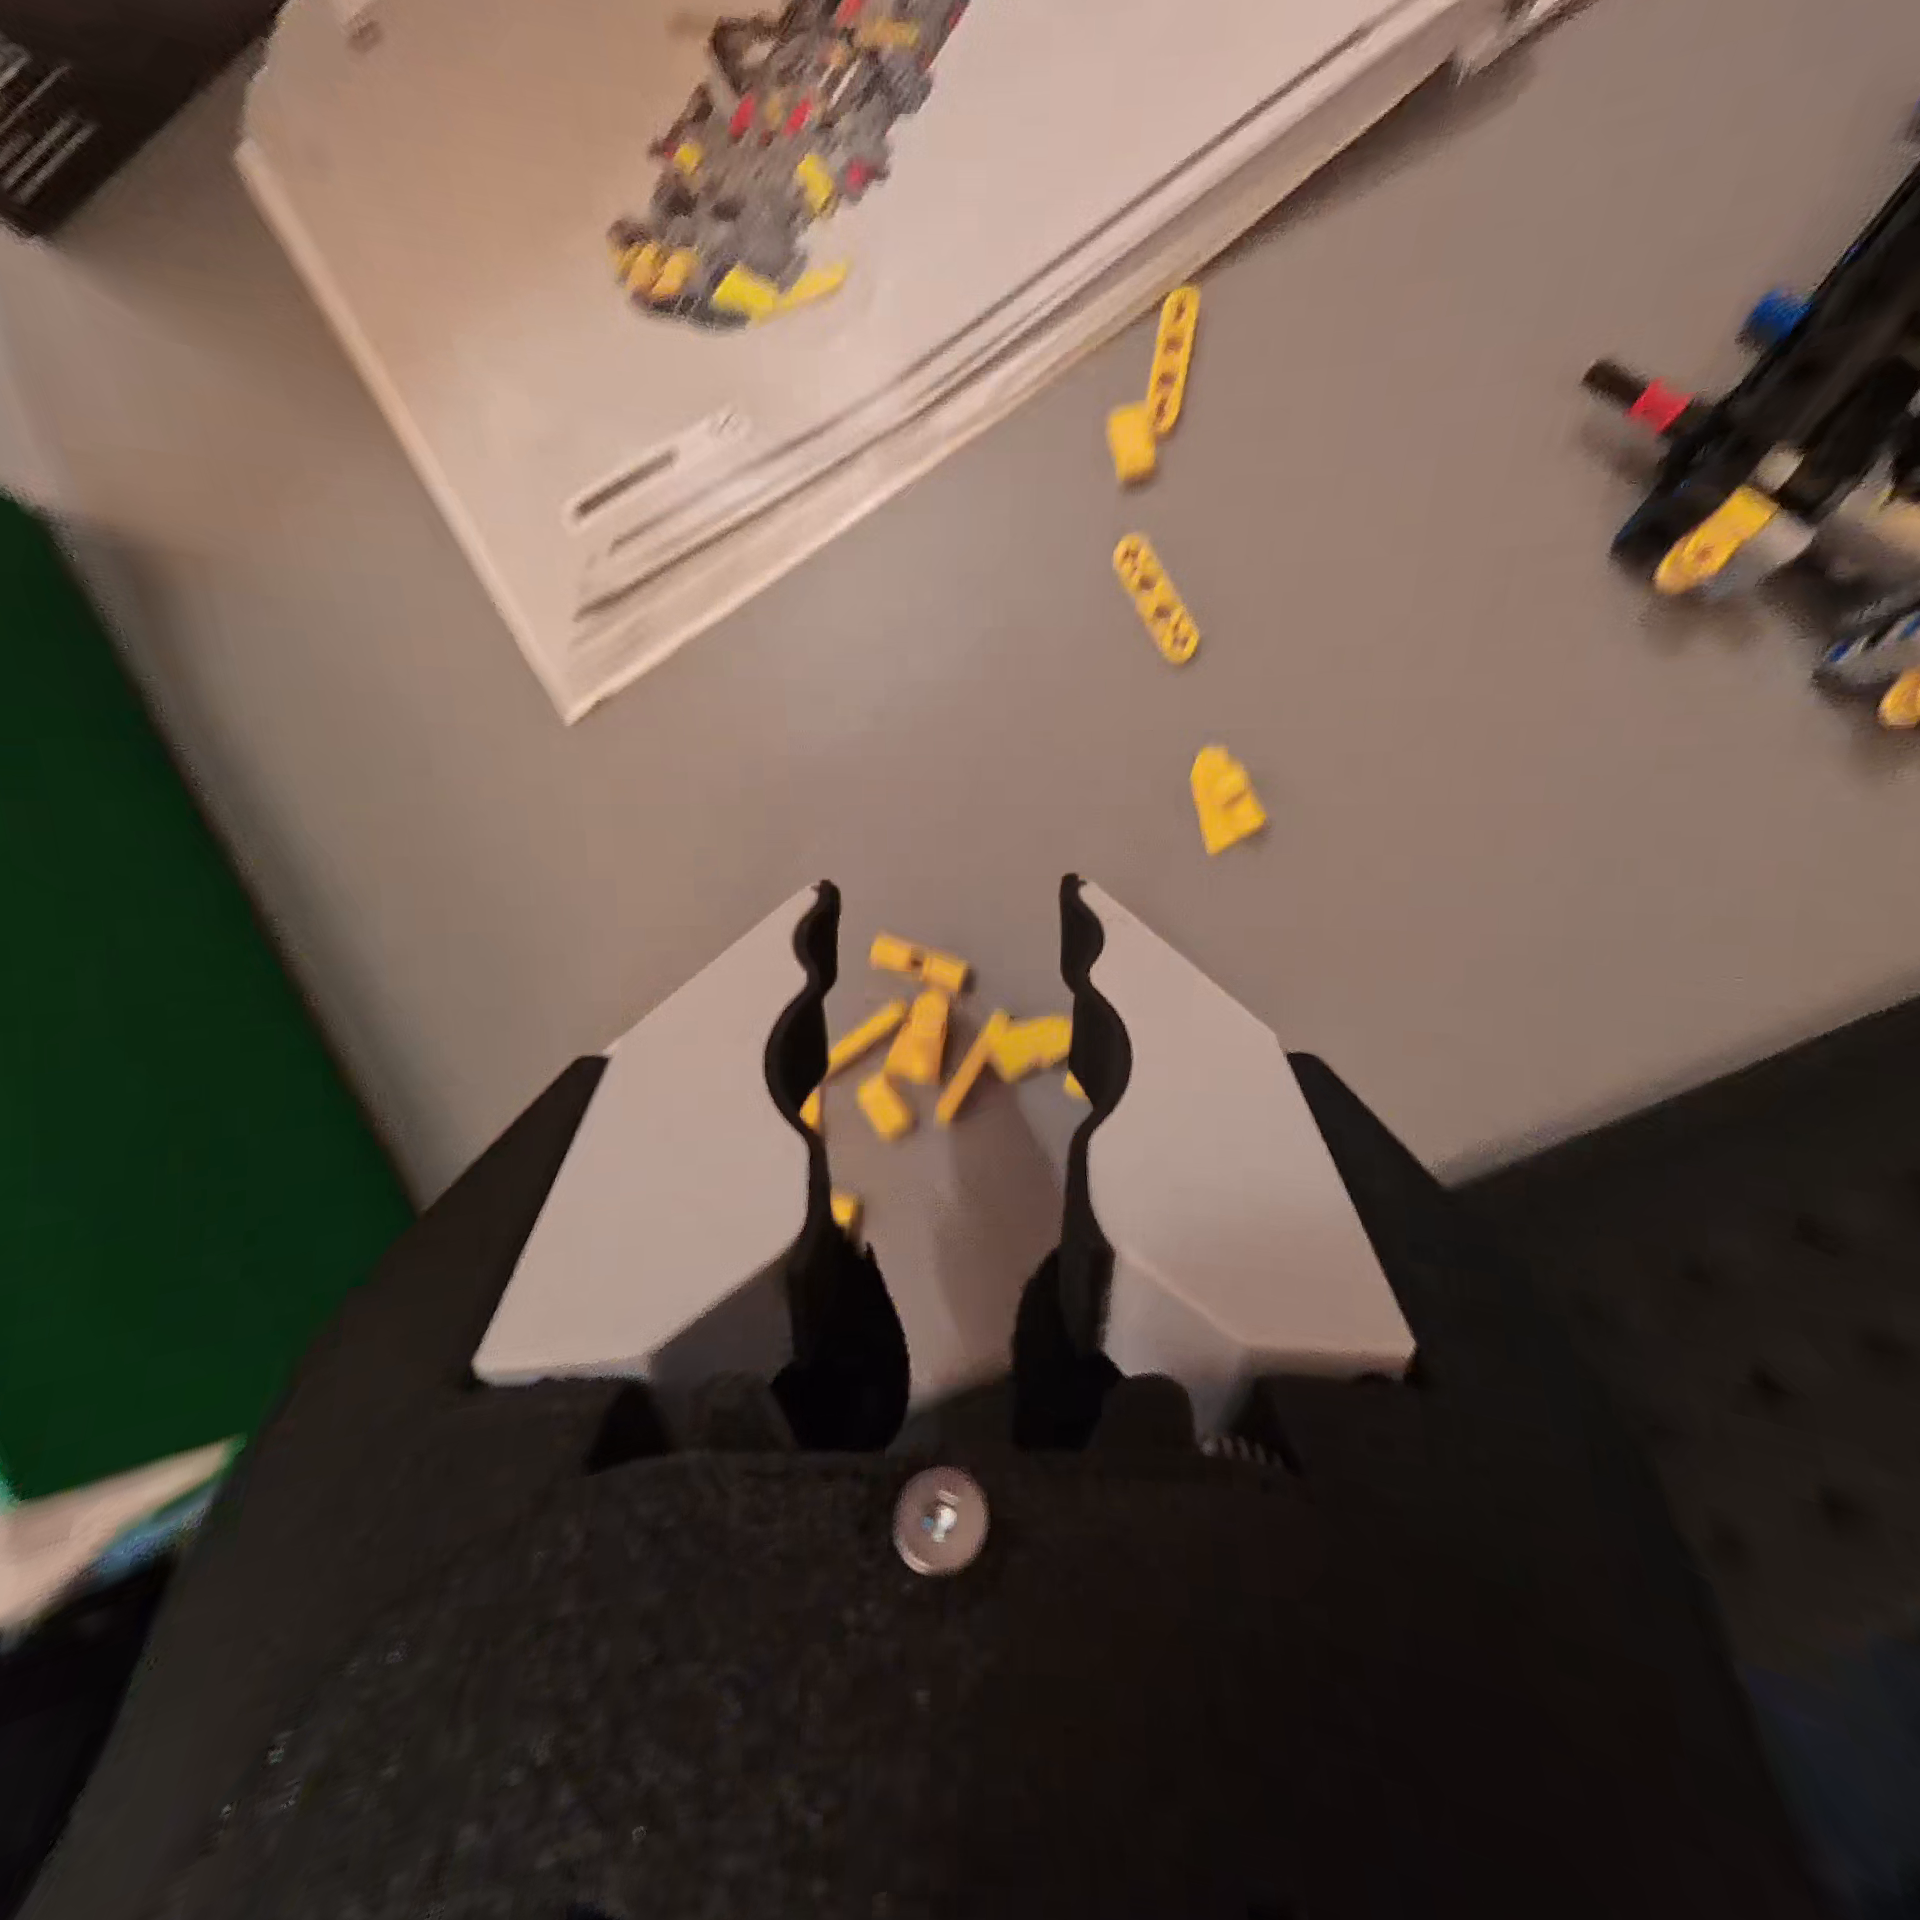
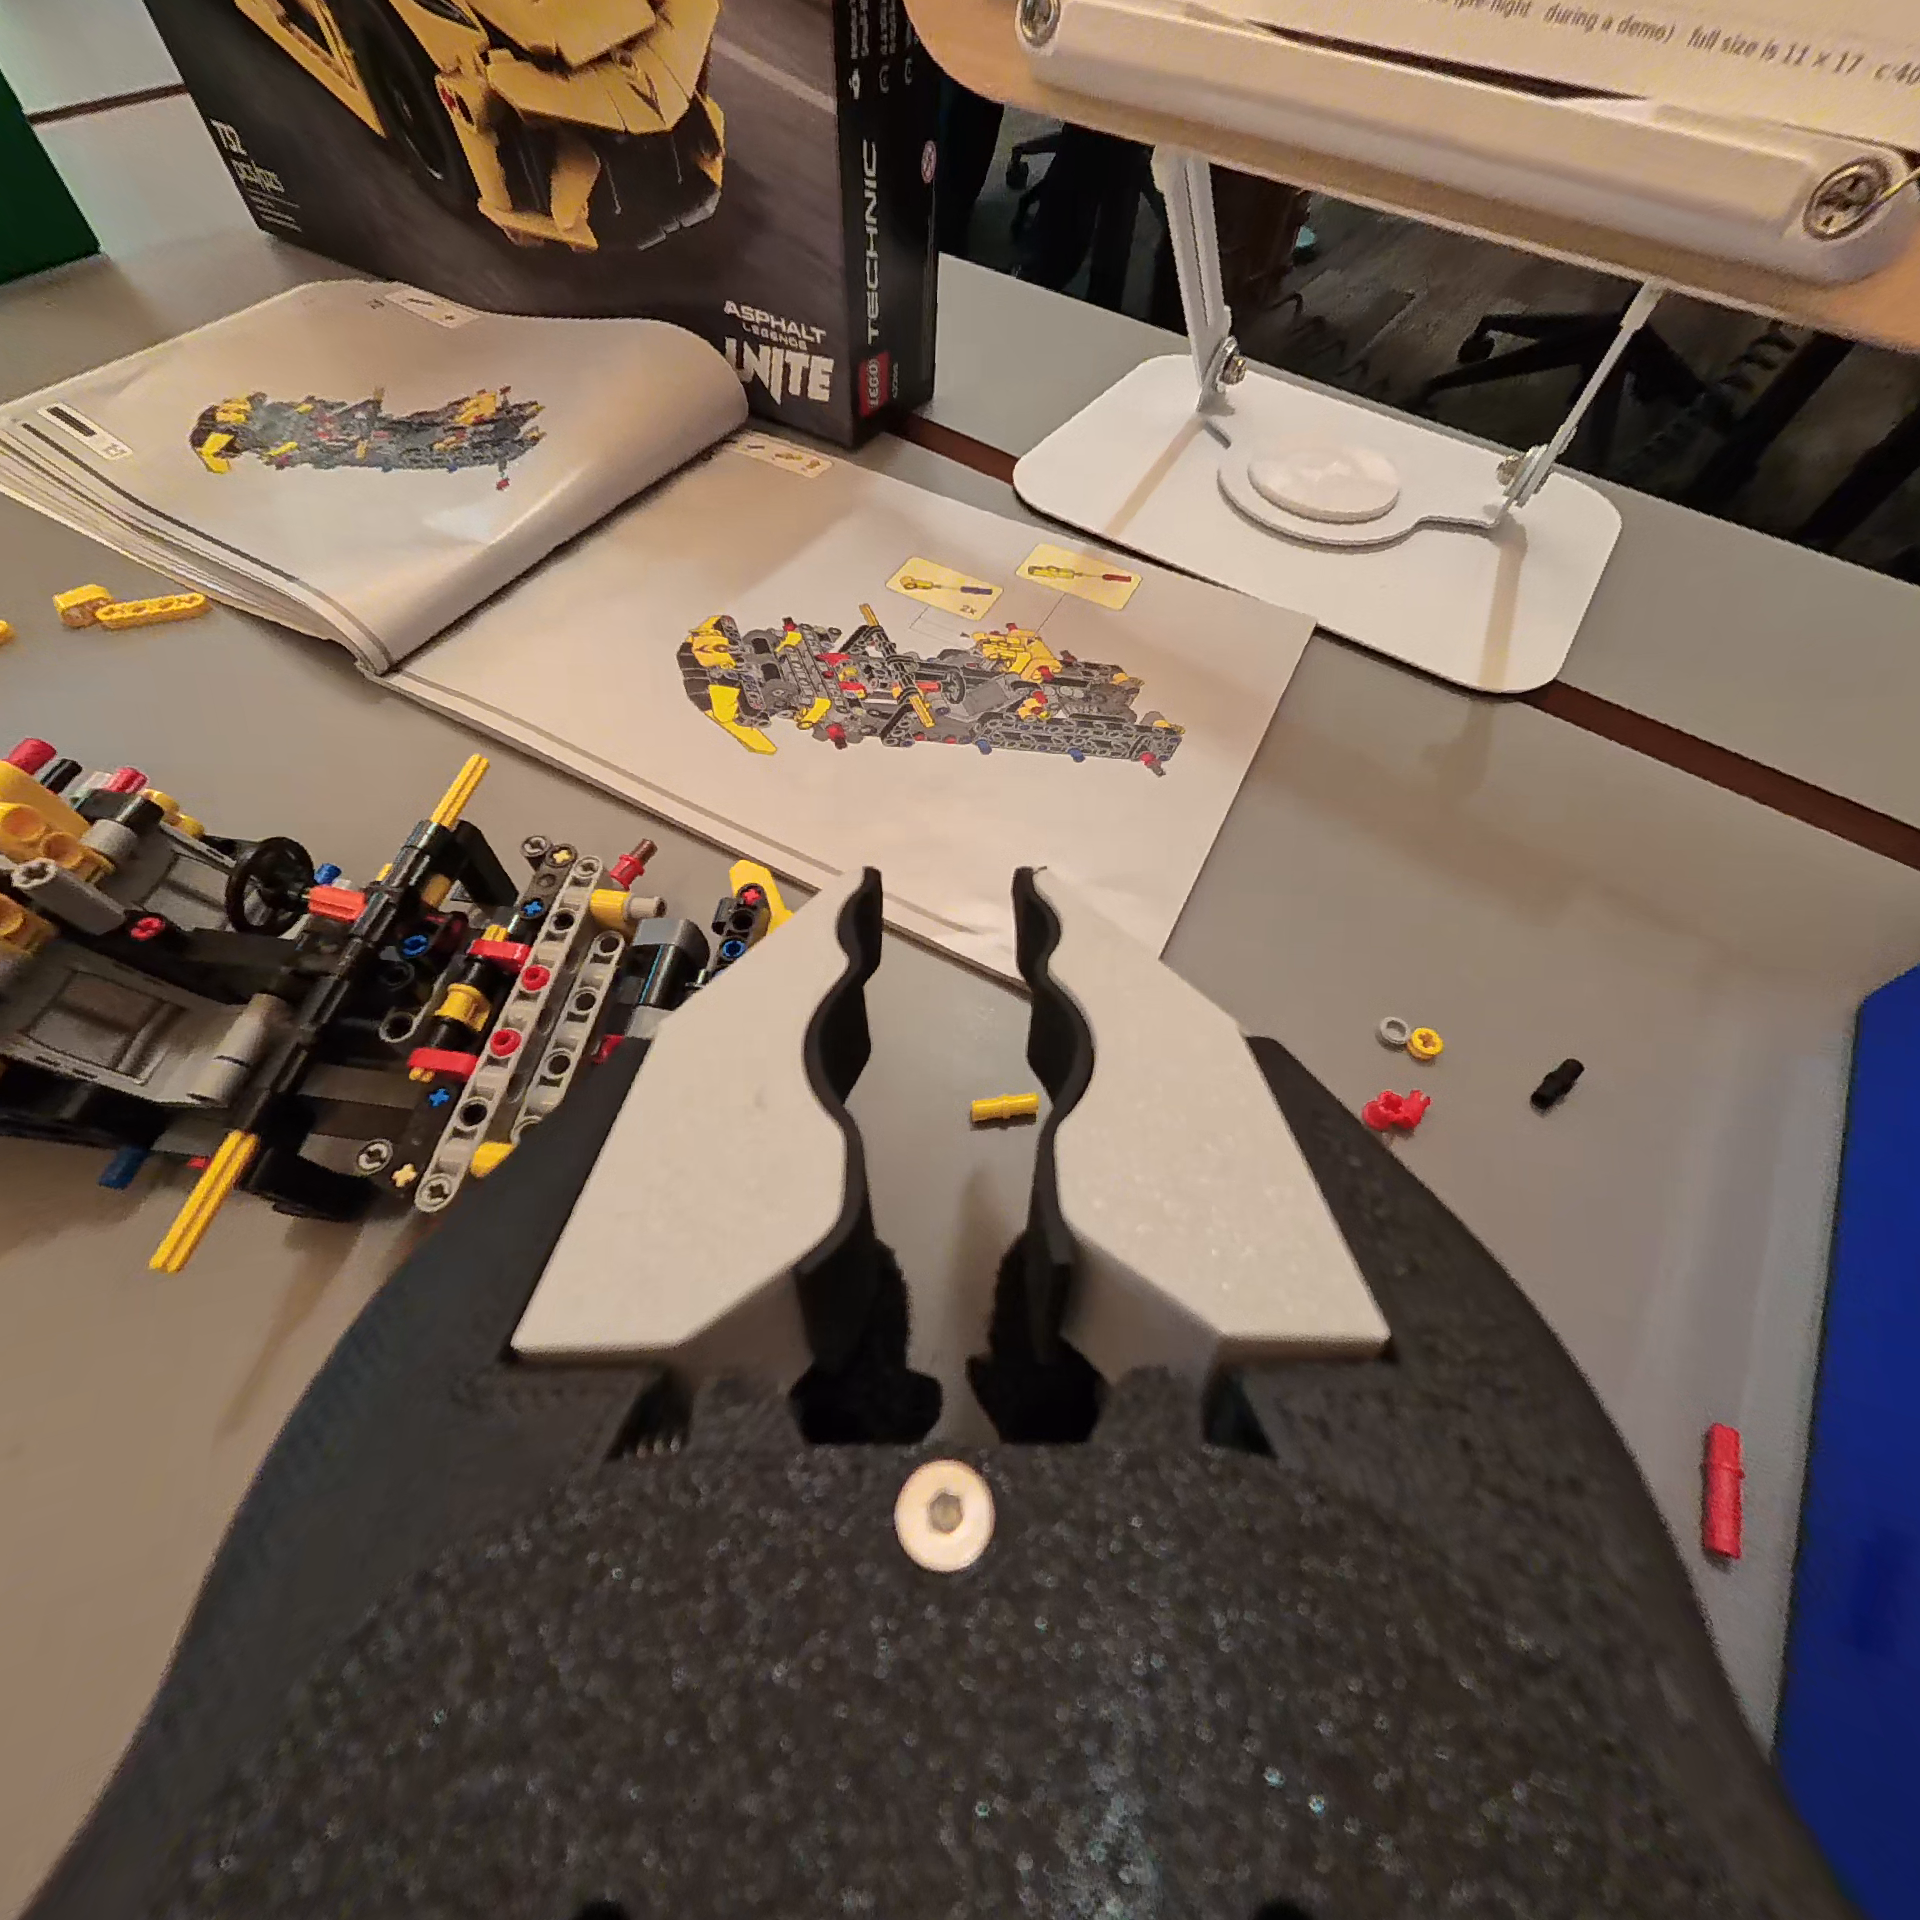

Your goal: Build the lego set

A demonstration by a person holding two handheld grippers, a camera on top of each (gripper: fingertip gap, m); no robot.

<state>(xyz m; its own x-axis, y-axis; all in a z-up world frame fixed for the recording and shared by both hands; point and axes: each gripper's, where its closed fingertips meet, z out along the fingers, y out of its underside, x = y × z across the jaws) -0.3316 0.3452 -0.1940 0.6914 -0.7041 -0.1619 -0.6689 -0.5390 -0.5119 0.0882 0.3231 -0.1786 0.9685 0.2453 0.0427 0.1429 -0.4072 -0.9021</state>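
Note:
My left gripper [image 1: 943, 896] is open and empty above a pile of small yellow pieces [image 1: 925, 1029] on the grey table. More yellow beams [image 1: 1155, 597] and a yellow panel piece [image 1: 1226, 800] lie beyond it. The half-built black, grey and yellow car chassis [image 2: 312, 987] sits left of my right gripper [image 2: 948, 883] and shows at the right edge of the left wrist view [image 1: 1787, 457]. My right gripper is open and empty, with a small yellow pin [image 2: 1003, 1107] on the table between its fingers. The open instruction booklet [image 2: 831, 665] lies just ahead.
The set's box [image 2: 582, 177] stands at the back. A white stand [image 2: 1340, 520] with a tilted board is at the back right. Red pieces [image 2: 1395, 1110], a black pin [image 2: 1555, 1083], a red axle [image 2: 1722, 1491] and a blue tray edge [image 2: 1870, 1351] are at the right. My right fingertips sit around 40 cm from my left ones. Measured from the fingertips, the red axle [image 2: 1722, 1491] is 20 cm or so from the right gripper and 60 cm from the left.

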